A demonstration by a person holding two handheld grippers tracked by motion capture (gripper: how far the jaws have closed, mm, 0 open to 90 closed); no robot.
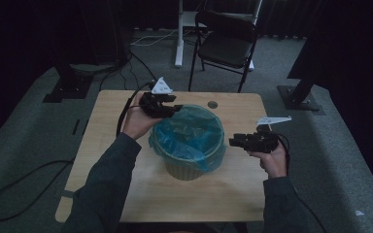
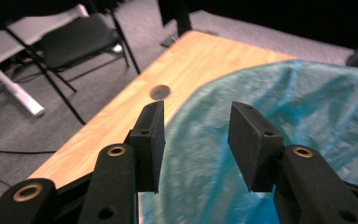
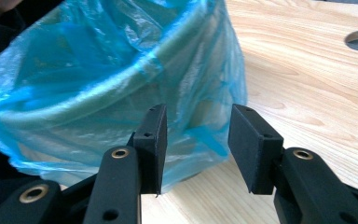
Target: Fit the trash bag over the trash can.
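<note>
A small beige bin (image 1: 188,167) lined with a blue plastic bag (image 1: 187,133) stands in the middle of the wooden table (image 1: 233,194). My left gripper (image 1: 177,108) hovers at the bag's far-left rim, jaws open and empty. In the left gripper view the blue bag (image 2: 279,102) spreads just beyond the left gripper (image 2: 196,140). My right gripper (image 1: 233,141) is held at the bin's right side, open with nothing between its jaws. In the right gripper view the bag (image 3: 121,70) hangs over the bin's rim just ahead of the right gripper (image 3: 196,140).
A round cable hole (image 1: 212,104) lies in the table behind the bin. A black folding chair (image 1: 226,43) and a white desk leg (image 1: 179,34) stand beyond the table. Cables (image 1: 19,189) trail over the grey carpet at left.
</note>
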